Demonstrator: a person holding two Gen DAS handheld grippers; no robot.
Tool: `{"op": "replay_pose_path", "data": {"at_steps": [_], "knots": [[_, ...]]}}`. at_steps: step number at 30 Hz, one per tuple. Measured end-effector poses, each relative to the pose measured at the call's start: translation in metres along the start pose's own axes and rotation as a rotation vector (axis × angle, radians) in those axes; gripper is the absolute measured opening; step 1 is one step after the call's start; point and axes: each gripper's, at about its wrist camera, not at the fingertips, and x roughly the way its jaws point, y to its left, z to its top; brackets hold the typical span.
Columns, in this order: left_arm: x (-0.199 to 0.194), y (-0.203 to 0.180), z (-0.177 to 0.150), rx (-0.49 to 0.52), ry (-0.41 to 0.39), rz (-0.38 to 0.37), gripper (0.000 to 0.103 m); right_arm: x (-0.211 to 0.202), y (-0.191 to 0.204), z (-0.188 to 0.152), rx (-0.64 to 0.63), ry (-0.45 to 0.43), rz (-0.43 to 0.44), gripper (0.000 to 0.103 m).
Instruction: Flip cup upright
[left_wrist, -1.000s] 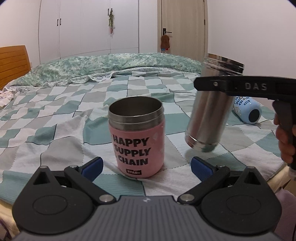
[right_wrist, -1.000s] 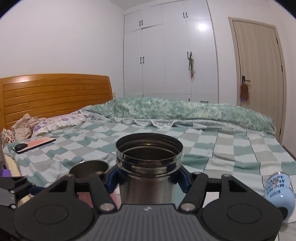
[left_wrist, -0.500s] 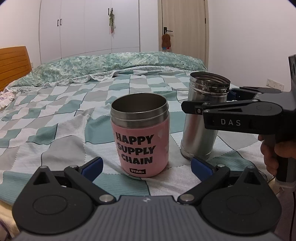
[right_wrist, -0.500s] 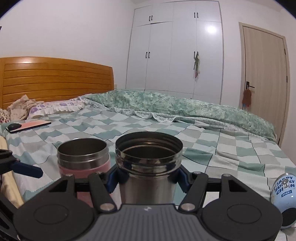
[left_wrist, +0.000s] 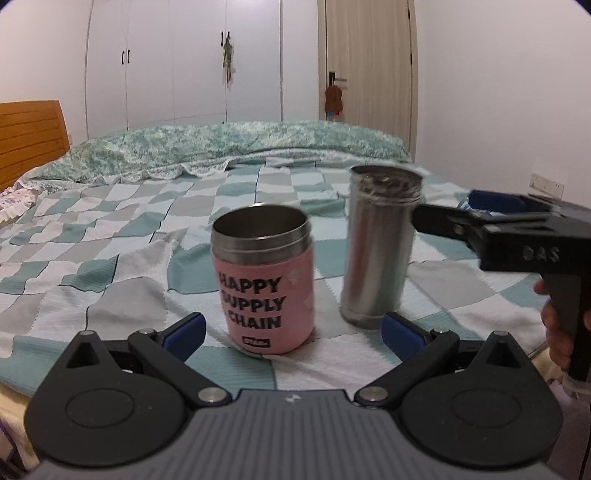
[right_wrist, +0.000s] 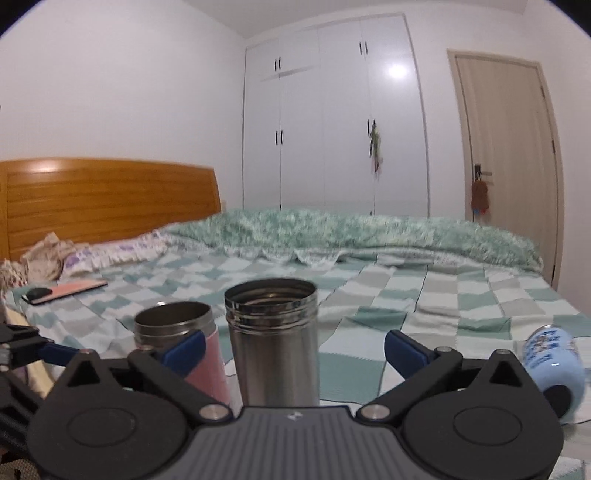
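A tall steel cup (left_wrist: 376, 247) stands upright on the checked bedspread, mouth up; it also shows in the right wrist view (right_wrist: 273, 343). A pink "HAPPY SUPPLY CHAIN" cup (left_wrist: 264, 284) stands upright to its left, and shows in the right wrist view (right_wrist: 184, 343). My right gripper (right_wrist: 293, 349) is open, its blue pads apart on either side of the steel cup and not touching it. My left gripper (left_wrist: 293, 330) is open and empty, just in front of the pink cup. A light blue cup (right_wrist: 554, 365) lies on its side at the right.
A phone with a dark mouse (right_wrist: 62, 291) lies near the pillows at the far left. A green duvet (left_wrist: 229, 147) is bunched across the far side of the bed. The bed's edge is at the right, near my right hand (left_wrist: 557, 332).
The right gripper set the steel cup down upright beside the pink cup, then opened and drew back from it. The left gripper stayed open in place.
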Motion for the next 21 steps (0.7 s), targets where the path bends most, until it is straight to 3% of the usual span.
{"op": "replay_pose_path", "data": {"at_steps": [9, 21], "knots": [[-0.036, -0.033, -0.012, -0.015, -0.167, 0.019, 0.103, -0.073, -0.016, -0.015, -0.017, -0.035, -0.081, 0.103], [-0.047, -0.072, -0.056, -0.04, -0.29, 0.051, 0.103, -0.151, -0.032, -0.071, -0.056, -0.019, -0.217, 0.103]]}}
